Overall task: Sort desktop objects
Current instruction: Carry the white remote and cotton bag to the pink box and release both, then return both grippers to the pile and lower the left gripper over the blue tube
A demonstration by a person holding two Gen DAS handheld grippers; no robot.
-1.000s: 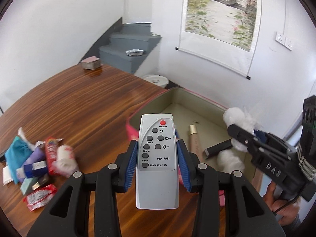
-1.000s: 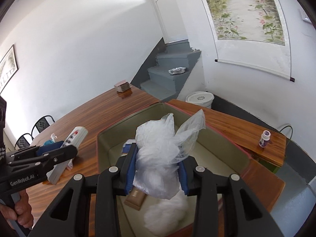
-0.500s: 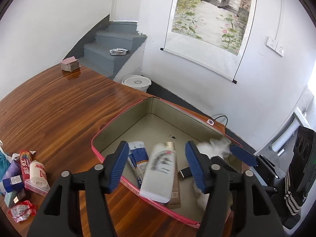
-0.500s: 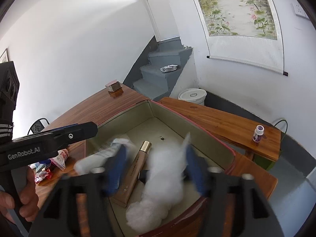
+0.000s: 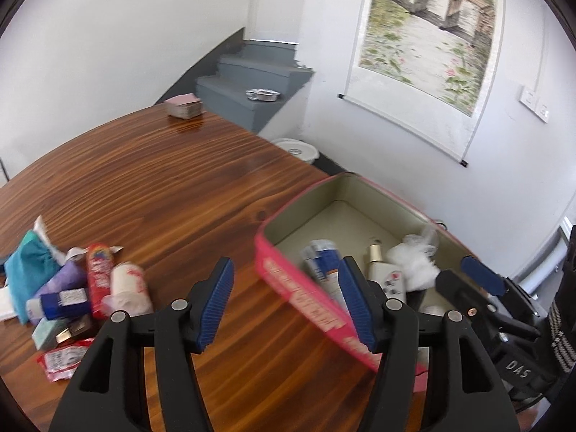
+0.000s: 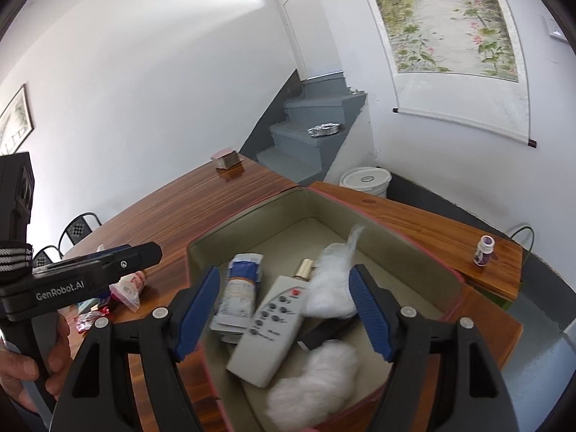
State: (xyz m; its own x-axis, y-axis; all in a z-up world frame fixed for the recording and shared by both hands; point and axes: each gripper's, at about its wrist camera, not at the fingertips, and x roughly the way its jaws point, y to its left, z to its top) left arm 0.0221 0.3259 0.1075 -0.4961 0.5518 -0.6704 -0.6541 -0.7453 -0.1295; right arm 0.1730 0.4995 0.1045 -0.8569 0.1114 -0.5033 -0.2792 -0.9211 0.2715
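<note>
With both tools empty, the risks sit at the box edge and the pile.
left gripper [image 5: 286, 300]: jaws spread wide, nothing between them; it hangs over the table [image 5: 154, 180], its right finger in front of the pink box [image 5: 306, 298]'s near wall.
right gripper [image 6: 284, 309]: jaws spread wide, nothing clamped; it hangs above the box interior, the remote [image 6: 268, 327] below the gap between its fingers.
box contents: remote lies flat mid-floor, resting partly on the blue-white tube [image 6: 239, 288]; plastic-wrapped white wad [image 6: 331, 280] toward the far right wall, cotton wad [image 6: 313, 385] at the near wall; a gold-capped tube [image 6: 304, 264] and a dark item mostly hidden.
things left to sort: pile [image 5: 72, 288] near the table's left edge, packets and tubes overlapping.
risk 1: left finger catching the box's near wall on the way to the pile; the box looks light and could slide toward the table's right edge.
risk 2: overlapping packets; a pinch may take two or drag a neighbour off the left edge.
risk 3: the two tools are near each other at the box's near corner; crossing paths could knock them together.
risk 4: cotton wad at the near wall could snag on a passing pad and lift out.
open room: bare table between pile and box, and all the far half up to the card stack [image 5: 183, 106] at the far edge.
tight spots: box's right side near the table's right edge; the pile itself.
</note>
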